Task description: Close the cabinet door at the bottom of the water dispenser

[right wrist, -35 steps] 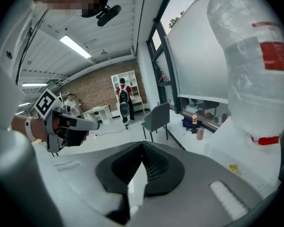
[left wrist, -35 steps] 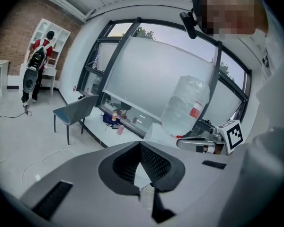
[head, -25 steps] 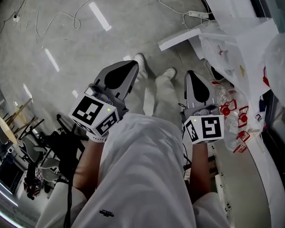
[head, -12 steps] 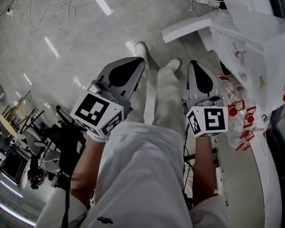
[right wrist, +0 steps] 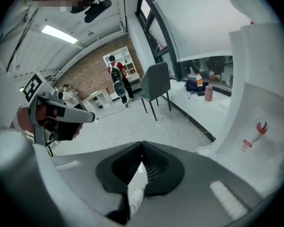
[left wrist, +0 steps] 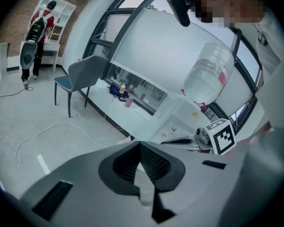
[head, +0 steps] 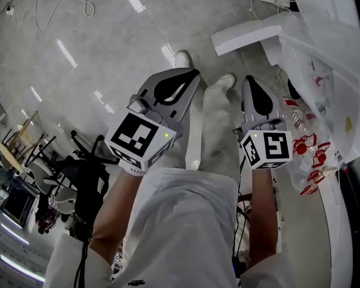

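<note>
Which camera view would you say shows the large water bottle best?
The left gripper view: the whole water bottle shows there, clear with a red label. The head view gives only cluttered clear plastic with red marks at its right, hard to read. The right gripper view shows no bottle.

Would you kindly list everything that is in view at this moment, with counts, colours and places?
Water dispenser: one, white, at the right.
Cabinet door: one, white, seems swung out at the dispenser's base.
Water bottle: one, clear with a red label, upended on the dispenser.
Chair: one, grey-blue, on the grey floor.
Cable: at least one, white, on the floor.
Power strip: one, white, on the floor near the dispenser.
Bystander: one, red top, by the white shelf.
Shoes: two, white, on the floor ahead.
Left gripper: one, grey, shut, empty.
Right gripper: one, grey, shut, empty.
</note>
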### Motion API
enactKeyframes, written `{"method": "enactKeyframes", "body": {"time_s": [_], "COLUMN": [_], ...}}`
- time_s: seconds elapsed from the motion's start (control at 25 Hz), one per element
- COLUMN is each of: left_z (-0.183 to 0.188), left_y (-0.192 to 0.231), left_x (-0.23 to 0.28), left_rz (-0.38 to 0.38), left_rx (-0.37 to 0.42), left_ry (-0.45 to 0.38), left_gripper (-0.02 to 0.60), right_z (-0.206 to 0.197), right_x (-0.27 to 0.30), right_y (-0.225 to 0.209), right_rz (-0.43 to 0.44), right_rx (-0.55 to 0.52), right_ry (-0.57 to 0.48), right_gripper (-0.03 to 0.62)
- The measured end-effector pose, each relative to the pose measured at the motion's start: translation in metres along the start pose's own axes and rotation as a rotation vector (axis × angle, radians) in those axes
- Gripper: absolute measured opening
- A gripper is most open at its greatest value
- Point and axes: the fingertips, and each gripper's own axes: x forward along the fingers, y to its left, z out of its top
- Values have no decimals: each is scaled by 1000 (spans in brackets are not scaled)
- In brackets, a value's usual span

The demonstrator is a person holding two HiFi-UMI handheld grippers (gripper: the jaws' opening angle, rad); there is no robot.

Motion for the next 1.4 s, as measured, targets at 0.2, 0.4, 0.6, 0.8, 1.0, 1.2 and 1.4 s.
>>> {"method": "enactKeyframes", "body": {"time_s": [0.2,0.4,0.6,0.8,1.0,1.2,1.4], "left_z": [-16,-34,-44,-53,-64,-81,-98], "left_y": [17,28,39,53,57,59,66], "left_x": [13,21,30,42,57,66,73], "left_rz": [14,20,17,24,18,20,25], "left_rx": [-14,-40,-61,-75,-67,-71,-85], "left_ry": [12,29,37,42,59,79,101], "left_gripper": [6,6,6,6,6,6,6], "right_z": [-29,-52,-66,-84,-102,-122,-138], "right_x": [24,41,56,77,100,120,139], "right_y": [-7,-15,-19,-21,-30,-38,-39], "right_rz": [-4,-1,-6,-12,-13,-12,-6], "right_rx": [47,25,10,11,13,1,-27], "right_ry": [61,100,130,152,177,218,254], "right_gripper": [11,20,28,40,67,89,115]}}
